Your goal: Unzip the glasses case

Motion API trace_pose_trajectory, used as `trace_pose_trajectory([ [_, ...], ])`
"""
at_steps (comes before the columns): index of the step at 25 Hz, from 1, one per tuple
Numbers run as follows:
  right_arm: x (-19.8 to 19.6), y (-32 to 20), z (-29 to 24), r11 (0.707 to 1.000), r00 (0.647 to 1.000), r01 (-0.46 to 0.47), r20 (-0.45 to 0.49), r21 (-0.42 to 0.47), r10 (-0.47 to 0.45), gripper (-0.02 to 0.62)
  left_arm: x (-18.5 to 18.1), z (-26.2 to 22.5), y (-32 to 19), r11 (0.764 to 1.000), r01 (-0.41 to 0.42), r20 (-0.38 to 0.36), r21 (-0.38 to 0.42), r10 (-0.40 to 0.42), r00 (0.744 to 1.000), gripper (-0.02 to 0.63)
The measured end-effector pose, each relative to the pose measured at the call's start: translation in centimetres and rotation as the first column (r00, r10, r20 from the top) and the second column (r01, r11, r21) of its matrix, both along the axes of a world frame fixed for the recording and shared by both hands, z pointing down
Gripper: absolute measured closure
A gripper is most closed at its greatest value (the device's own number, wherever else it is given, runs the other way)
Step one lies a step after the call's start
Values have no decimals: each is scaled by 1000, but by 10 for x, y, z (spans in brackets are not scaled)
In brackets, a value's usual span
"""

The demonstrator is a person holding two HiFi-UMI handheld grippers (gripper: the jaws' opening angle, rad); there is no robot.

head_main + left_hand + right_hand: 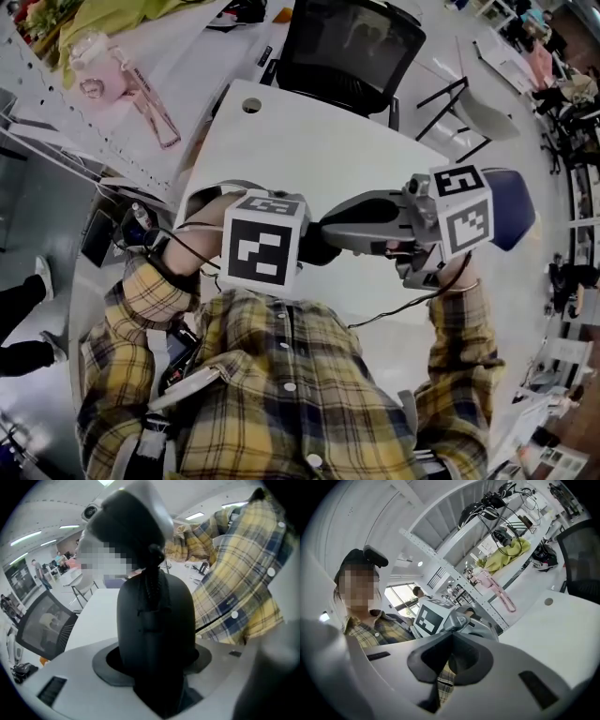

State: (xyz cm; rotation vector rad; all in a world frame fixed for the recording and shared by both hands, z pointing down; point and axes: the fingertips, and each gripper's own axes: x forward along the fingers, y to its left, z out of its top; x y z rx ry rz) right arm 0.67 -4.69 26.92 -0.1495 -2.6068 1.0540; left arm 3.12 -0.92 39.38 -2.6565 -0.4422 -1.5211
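A black glasses case stands upright between the jaws of my left gripper, which is shut on its lower part. Its zipper runs up the middle to a pull at the top. My right gripper comes down onto that pull from above. In the right gripper view the right gripper has its tips together, and what they pinch is hidden. In the head view the left gripper and the right gripper meet over the case, just above the table's near edge.
The white table has a cable hole near its far edge. A black mesh chair stands behind it, and a blue seat at the right. A rack at the left holds a pink bottle.
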Motion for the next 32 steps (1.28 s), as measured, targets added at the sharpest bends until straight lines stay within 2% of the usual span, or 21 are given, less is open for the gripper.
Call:
trace_pose_trajectory([
  [3,1,6,0,999,999,38,13,-34,-38,597,-3,-3,12,995,-59,-7,-78,59,998,357],
  [7,3,15,1,993,995,97,35,-74,-95,597,-2,-14,23,981,-129,-36,-144,125,992,357],
  [10,1,24,4,983,986,163,29,-82,-161,595,-6,-15,39,957,-188,-20,-223,188,982,359],
  [15,-2,36,8,961,963,263,-42,-80,-267,595,-13,-16,56,907,-269,-4,-323,283,959,359],
  [17,-2,38,8,956,955,285,-61,-73,-290,595,-14,-16,58,900,-276,-5,-338,291,957,359],
  [21,1,38,11,954,952,294,-75,-57,-298,595,-16,-13,58,899,-260,2,-352,279,960,359],
  [25,3,39,17,950,944,312,-111,-8,-311,594,-20,-8,59,895,-260,23,-363,287,958,359],
  [29,3,42,18,939,932,343,-133,21,-337,594,-21,-9,62,879,-273,19,-390,305,952,359],
  [32,4,48,18,925,911,379,-188,34,-367,594,-22,-10,68,859,-289,33,-422,332,943,359],
])
